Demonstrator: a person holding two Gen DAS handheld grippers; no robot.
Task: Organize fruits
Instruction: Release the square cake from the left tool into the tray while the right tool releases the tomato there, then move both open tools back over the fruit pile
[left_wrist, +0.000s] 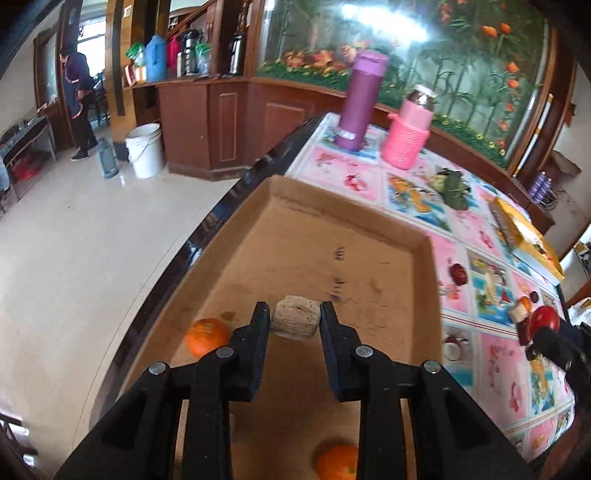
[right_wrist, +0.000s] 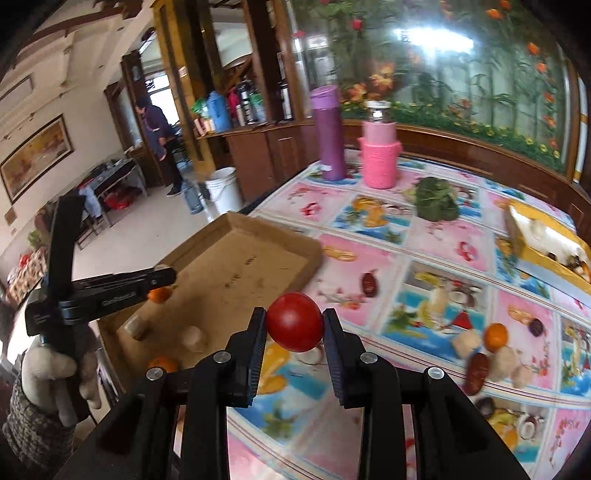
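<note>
At lower centre of each wrist view, the left gripper (left_wrist: 294, 317) clamps a pale tan fibrous chunk (left_wrist: 295, 316) over the shallow brown cardboard tray (left_wrist: 369, 218), and the right gripper (right_wrist: 294, 325) clamps a round red fruit (right_wrist: 294, 321), evidently for sorted placement.

Left wrist view: close above cardboard tray (left_wrist: 280, 236), looking steeply down and forward. Right wrist view: over worktop (right_wrist: 443, 258) beside the tray (right_wrist: 236, 266), facing forward. Both views share tray, purple bottle (left_wrist: 360, 99) (right_wrist: 330, 133), pink jar (left_wrist: 408, 133) (right_wrist: 380, 155)
</note>
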